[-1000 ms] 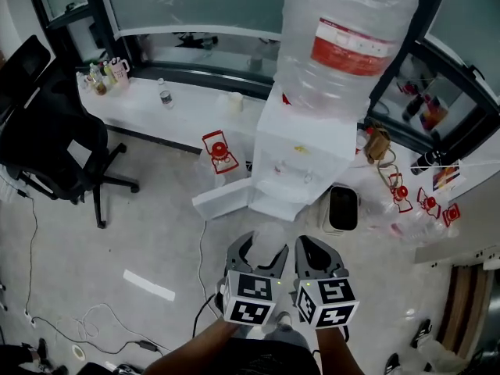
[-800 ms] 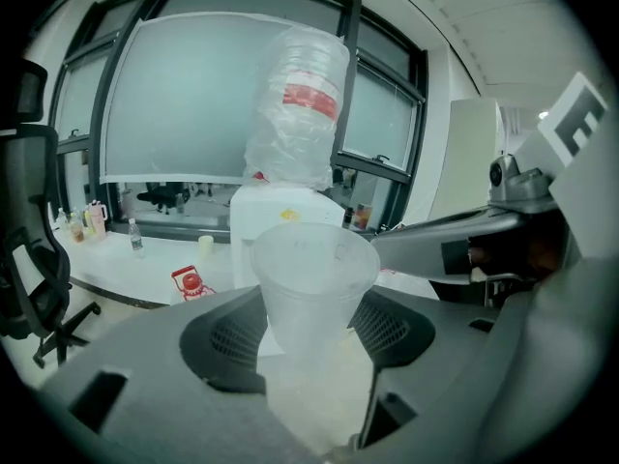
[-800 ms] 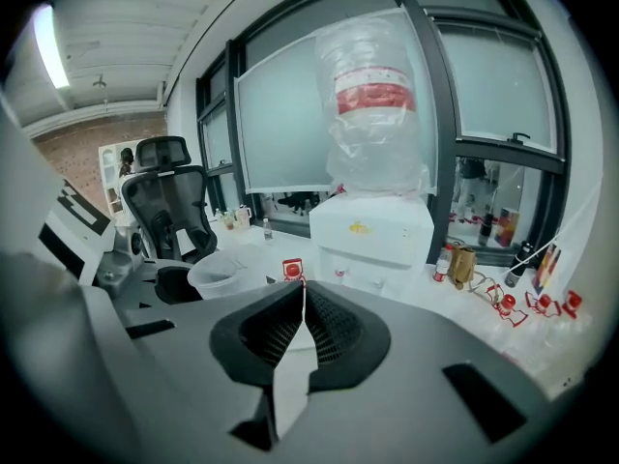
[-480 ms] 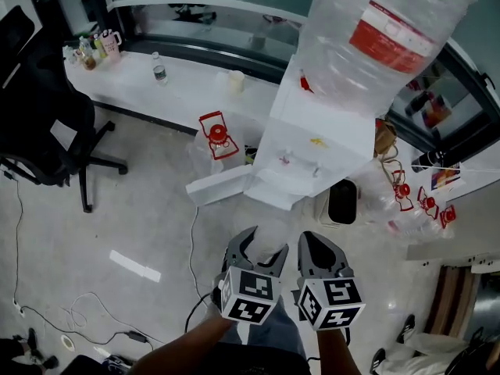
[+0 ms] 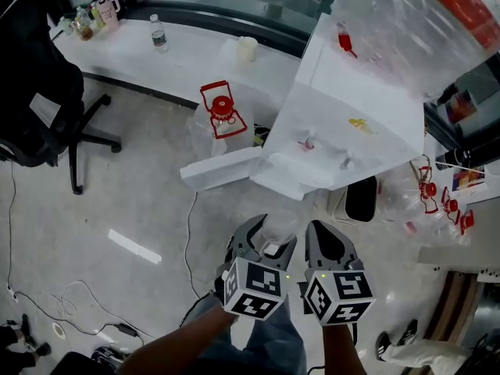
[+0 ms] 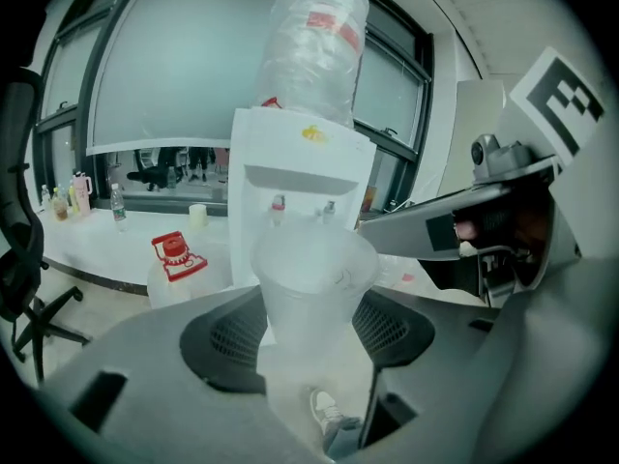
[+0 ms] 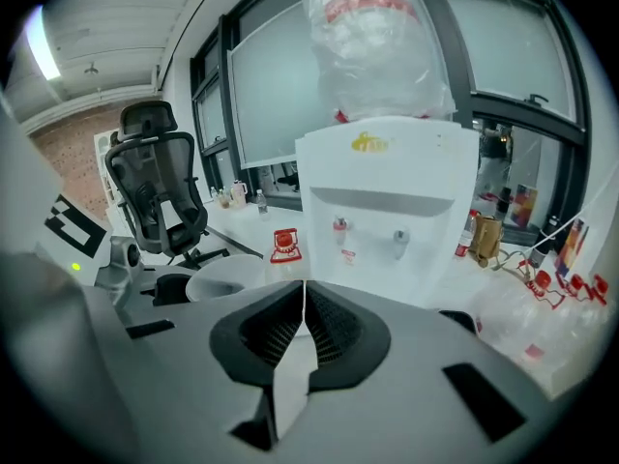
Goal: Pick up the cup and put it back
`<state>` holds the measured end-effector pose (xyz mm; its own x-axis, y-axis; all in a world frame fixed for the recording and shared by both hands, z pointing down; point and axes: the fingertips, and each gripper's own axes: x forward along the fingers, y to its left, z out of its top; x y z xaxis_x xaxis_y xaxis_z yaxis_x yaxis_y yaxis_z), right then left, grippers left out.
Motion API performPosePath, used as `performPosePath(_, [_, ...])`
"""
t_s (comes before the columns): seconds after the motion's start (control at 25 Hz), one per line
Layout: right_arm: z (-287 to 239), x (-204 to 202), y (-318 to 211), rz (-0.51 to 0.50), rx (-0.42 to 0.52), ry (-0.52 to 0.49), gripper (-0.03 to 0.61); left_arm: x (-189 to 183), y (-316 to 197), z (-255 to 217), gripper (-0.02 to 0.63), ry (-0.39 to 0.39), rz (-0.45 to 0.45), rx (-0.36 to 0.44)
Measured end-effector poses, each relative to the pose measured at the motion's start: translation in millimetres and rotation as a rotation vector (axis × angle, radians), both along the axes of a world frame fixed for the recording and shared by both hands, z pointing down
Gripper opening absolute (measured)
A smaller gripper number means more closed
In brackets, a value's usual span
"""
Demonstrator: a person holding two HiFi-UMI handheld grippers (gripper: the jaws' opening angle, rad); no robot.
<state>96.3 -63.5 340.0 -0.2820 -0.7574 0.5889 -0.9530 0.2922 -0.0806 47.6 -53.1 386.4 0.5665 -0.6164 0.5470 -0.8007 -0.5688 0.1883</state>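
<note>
A translucent white plastic cup (image 6: 311,293) stands upright between the jaws of my left gripper (image 6: 309,327), which is shut on its sides. In the head view the cup (image 5: 279,229) shows above the left gripper (image 5: 266,248), held over the floor in front of the white water dispenser (image 5: 351,127). My right gripper (image 5: 330,258) is beside it on the right, its jaws (image 7: 302,341) closed together with nothing between them. From the right gripper view the cup's rim (image 7: 227,283) shows at the left. The dispenser's two taps (image 6: 302,206) face me.
A large clear water bottle (image 5: 422,30) tops the dispenser. A jug with a red cap (image 5: 220,116) stands by a white ledge (image 5: 156,53) carrying bottles. A black office chair (image 5: 39,92) is at the left, cables (image 5: 101,311) lie on the floor, and a black bin (image 5: 361,199) sits right of the dispenser.
The head view has shifted forward and down, so the dispenser looks nearer and its bottle is cut off. Both grippers keep their places side by side, the left still holding the cup.
</note>
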Motion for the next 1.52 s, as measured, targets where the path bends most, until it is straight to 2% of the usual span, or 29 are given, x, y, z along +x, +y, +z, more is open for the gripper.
performPosePath(0.52, [149,19,-65,-0.054,-0.024,0.006,0.021,15,-64,148,0.276,-0.032,-0.029,-0.004])
performPosePath(0.96, [242,23,-108,-0.115,-0.007,0.007,0.021,25,-114,238,0.276,-0.024,-0.039,0.014])
performPosePath(1.52, [354,45,-148,-0.162,0.047,0.022,0.021,60,-161,361,0.276,-0.004,-0.023,0.071])
